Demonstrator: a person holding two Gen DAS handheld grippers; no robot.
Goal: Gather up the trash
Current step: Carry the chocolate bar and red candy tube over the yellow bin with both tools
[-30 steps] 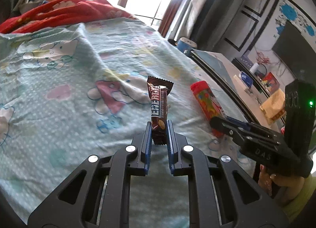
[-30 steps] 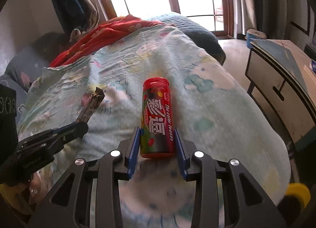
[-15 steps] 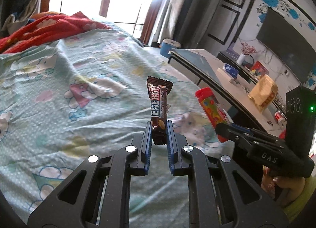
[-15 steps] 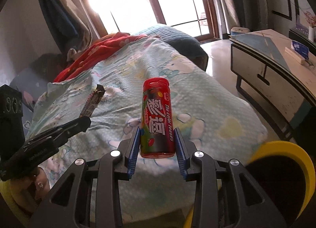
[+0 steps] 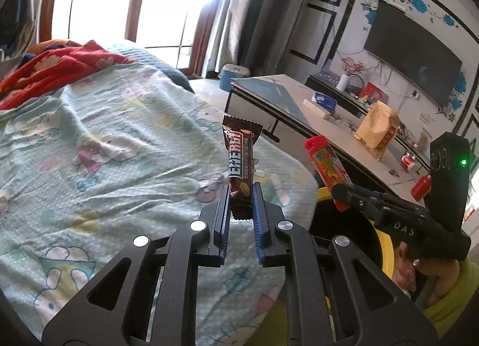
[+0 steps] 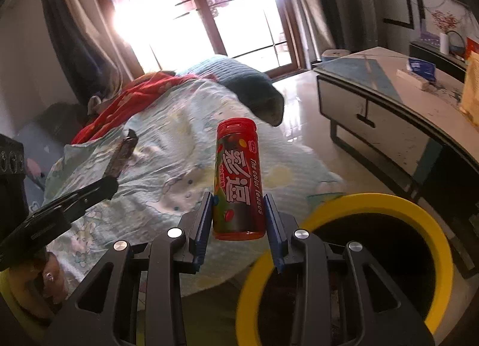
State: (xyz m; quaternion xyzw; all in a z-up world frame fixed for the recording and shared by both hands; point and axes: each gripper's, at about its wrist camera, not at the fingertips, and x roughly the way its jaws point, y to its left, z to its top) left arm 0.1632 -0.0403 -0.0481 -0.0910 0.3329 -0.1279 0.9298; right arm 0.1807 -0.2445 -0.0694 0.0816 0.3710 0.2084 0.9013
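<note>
My left gripper [image 5: 241, 196] is shut on the lower end of a brown snack bar wrapper [image 5: 241, 154], which stands upright above the bed's edge. In the right wrist view my right gripper [image 6: 239, 206] is shut on a red candy tube [image 6: 238, 175], held upright. The same tube [image 5: 326, 170] shows in the left wrist view, in the right gripper [image 5: 344, 193], above a yellow-rimmed black bin [image 5: 378, 244]. The bin [image 6: 359, 202] lies just right of and below the tube. The left gripper [image 6: 107, 187] with the wrapper [image 6: 121, 155] shows at the left.
The bed with a cartoon-print sheet [image 5: 104, 151] fills the left. A red blanket [image 5: 60, 67] lies at its far end. A low table [image 6: 398, 112] with a yellow bag [image 5: 378, 130] and small items stands to the right. A hand [image 5: 425, 271] holds the right gripper.
Both grippers have swung right, away from the bed, each keeping its item. The yellow-rimmed bin has come into view under the right gripper.
</note>
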